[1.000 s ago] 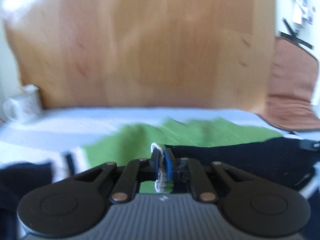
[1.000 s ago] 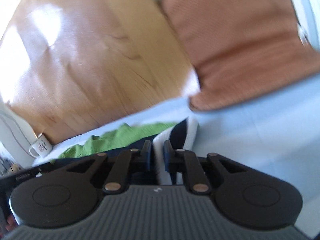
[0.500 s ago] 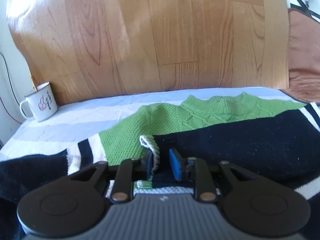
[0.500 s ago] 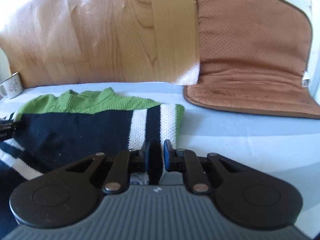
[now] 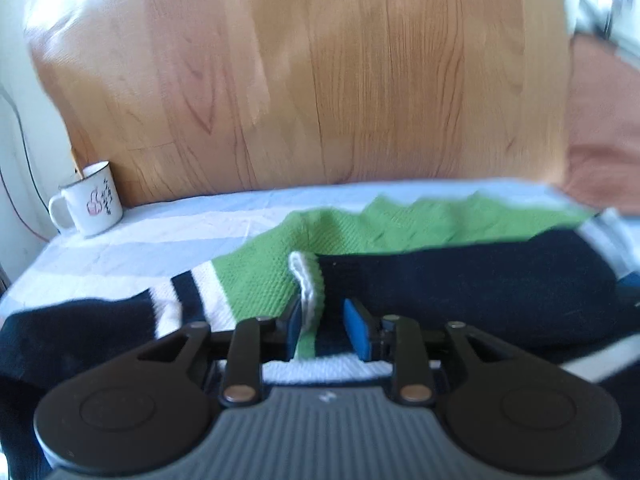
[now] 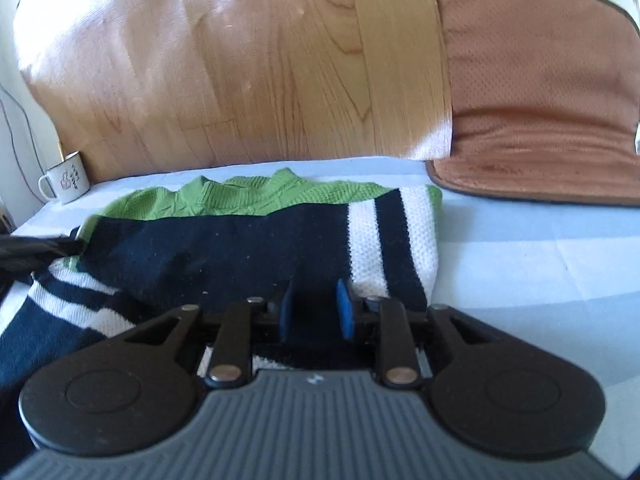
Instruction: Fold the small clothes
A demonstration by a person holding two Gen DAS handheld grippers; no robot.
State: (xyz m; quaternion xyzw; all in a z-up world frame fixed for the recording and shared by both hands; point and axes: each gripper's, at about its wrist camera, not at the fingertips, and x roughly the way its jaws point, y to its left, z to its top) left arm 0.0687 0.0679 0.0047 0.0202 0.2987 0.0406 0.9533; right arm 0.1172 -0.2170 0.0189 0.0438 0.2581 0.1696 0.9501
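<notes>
1. Knitted in green, navy and white, the sweater [image 6: 224, 240] lies on the pale blue sheet [image 6: 520, 248], its green neck end toward the wooden headboard [image 6: 240, 80] and its long axis running along that headboard.
2. By the enamel mug [image 5: 90, 200] side, the left gripper [image 5: 326, 324] is opening; a white-edged cuff [image 5: 306, 280] rests against one pad, no longer pinched.
3. Toward the brown cushion [image 6: 540, 100], the right gripper [image 6: 314, 312] is opening over navy knit, pads clear.
4. Both grippers sit at the sweater's near edge, equally close, so the next grasp probably lies straight ahead.
</notes>
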